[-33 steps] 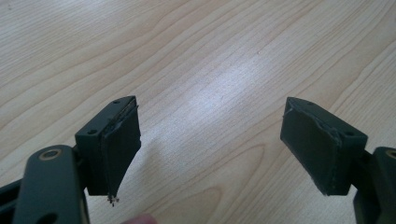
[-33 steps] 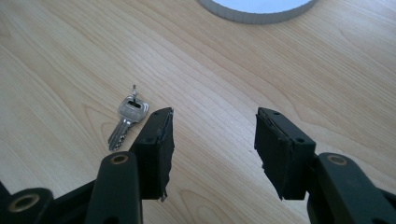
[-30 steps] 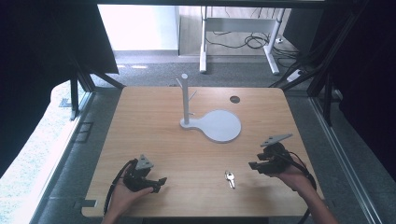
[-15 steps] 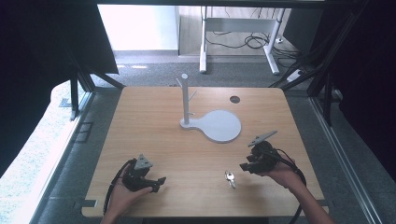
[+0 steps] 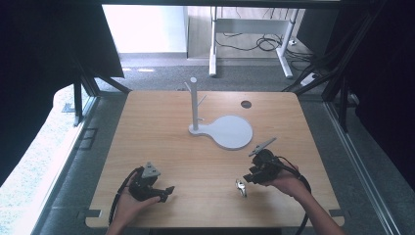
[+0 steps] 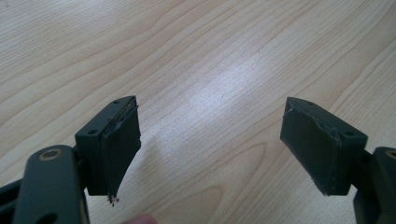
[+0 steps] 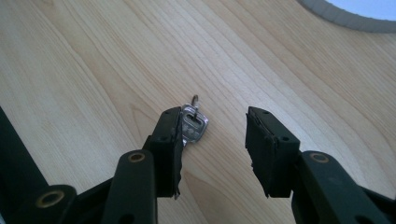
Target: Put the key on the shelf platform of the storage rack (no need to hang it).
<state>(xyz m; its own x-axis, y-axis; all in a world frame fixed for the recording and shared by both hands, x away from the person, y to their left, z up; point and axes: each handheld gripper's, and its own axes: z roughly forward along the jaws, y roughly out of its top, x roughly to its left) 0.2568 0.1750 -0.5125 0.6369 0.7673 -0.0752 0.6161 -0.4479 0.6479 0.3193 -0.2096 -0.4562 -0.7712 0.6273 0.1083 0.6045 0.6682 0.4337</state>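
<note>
A small silver key (image 5: 241, 187) lies flat on the wooden table (image 5: 205, 161) near the front. My right gripper (image 5: 247, 178) hovers just right of it, tilted down toward it. In the right gripper view the key (image 7: 194, 126) rests on the wood against the inner face of the left jaw, with a gap to the other jaw. The right gripper (image 7: 212, 135) is open, its jaws have just been closing, and no pad presses the key. My left gripper (image 5: 166, 191) rests at the front left; its jaws (image 6: 210, 135) stand wide open over bare wood.
A white stand (image 5: 195, 105) with short pegs rises at the table's middle, on a round flat base (image 5: 230, 132) whose edge (image 7: 345, 16) lies just beyond the right gripper. A dark round hole (image 5: 246, 104) sits at the back right. Table legs and cables lie on the floor beyond.
My right gripper has moved left and slightly down, from near the table's right side to the key, with its jaws narrowing. The left gripper has stayed put.
</note>
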